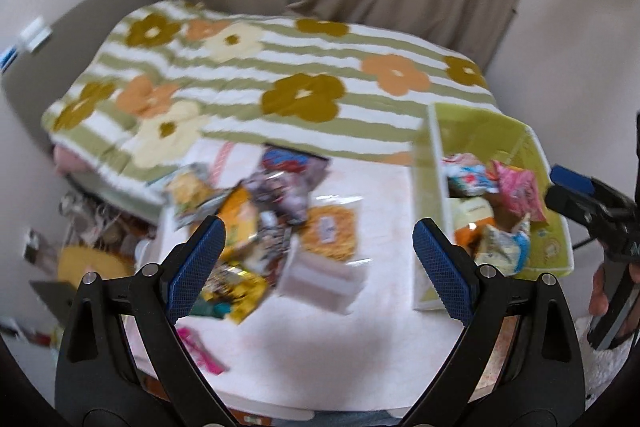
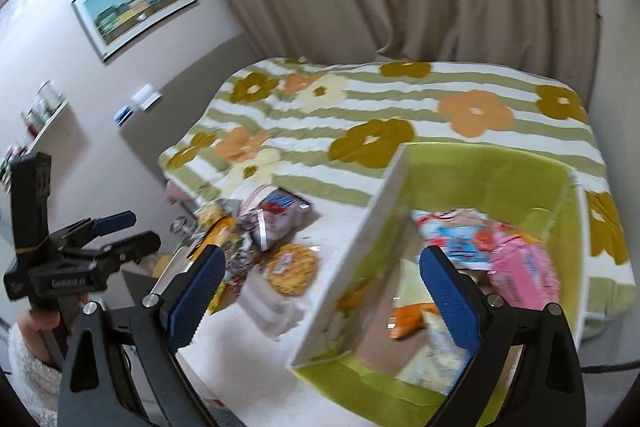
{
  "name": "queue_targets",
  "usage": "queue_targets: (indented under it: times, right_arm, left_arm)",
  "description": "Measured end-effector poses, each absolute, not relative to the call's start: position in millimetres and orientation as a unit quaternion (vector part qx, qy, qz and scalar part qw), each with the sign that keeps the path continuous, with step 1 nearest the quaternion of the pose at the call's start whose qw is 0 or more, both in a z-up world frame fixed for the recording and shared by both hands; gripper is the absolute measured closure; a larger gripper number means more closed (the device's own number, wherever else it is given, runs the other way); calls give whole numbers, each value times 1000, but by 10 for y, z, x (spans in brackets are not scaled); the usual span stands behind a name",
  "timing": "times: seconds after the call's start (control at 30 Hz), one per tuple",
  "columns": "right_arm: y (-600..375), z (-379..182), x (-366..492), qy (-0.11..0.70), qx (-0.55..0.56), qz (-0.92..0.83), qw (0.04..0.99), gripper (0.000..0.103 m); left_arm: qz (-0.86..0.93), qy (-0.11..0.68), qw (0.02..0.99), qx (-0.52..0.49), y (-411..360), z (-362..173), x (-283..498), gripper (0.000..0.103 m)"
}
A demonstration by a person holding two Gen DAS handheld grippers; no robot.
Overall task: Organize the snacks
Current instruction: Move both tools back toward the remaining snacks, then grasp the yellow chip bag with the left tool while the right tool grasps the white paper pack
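Left wrist view: my left gripper (image 1: 318,263) hangs over the white tabletop (image 1: 384,347), fingers spread wide, nothing between them. Right under it sits the pile (image 1: 256,223) of loose snacks, a good dozen packets by my guess, with a noodle pack (image 1: 330,231) just beside it and a pink packet (image 1: 198,349) apart, near the close edge. Off to the right, the green bin (image 1: 554,243) already holds a handful. I'd call it under half done: most snacks are not yet binned. This view alone shows that stray pink packet.

Right wrist view: my right gripper (image 2: 322,293) hovers above the bin's near wall (image 2: 348,259), fingers wide apart, empty. Here I look down into the bin: pink bag (image 2: 524,271), orange pack (image 2: 408,321), a few more, plenty of room left. The left gripper shows at far left, also gaping.
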State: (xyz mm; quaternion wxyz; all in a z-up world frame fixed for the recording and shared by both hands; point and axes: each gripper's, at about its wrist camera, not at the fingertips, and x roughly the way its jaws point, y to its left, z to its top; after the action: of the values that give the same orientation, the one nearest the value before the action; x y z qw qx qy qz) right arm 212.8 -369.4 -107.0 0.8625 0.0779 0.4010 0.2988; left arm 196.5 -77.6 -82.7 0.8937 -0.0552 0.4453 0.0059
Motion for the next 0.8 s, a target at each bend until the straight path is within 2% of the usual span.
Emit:
queue_targets:
  times: [0.3, 0.8]
  right_arm:
    - [-2966, -1290, 1968, 426, 54, 336, 838, 6]
    - [-2144, -2165, 1887, 534, 148, 201, 808, 6]
  left_arm:
    - [23, 455, 885, -93, -123, -1033, 1934, 9]
    - [-93, 554, 827, -22, 56, -1892, 2584, 9]
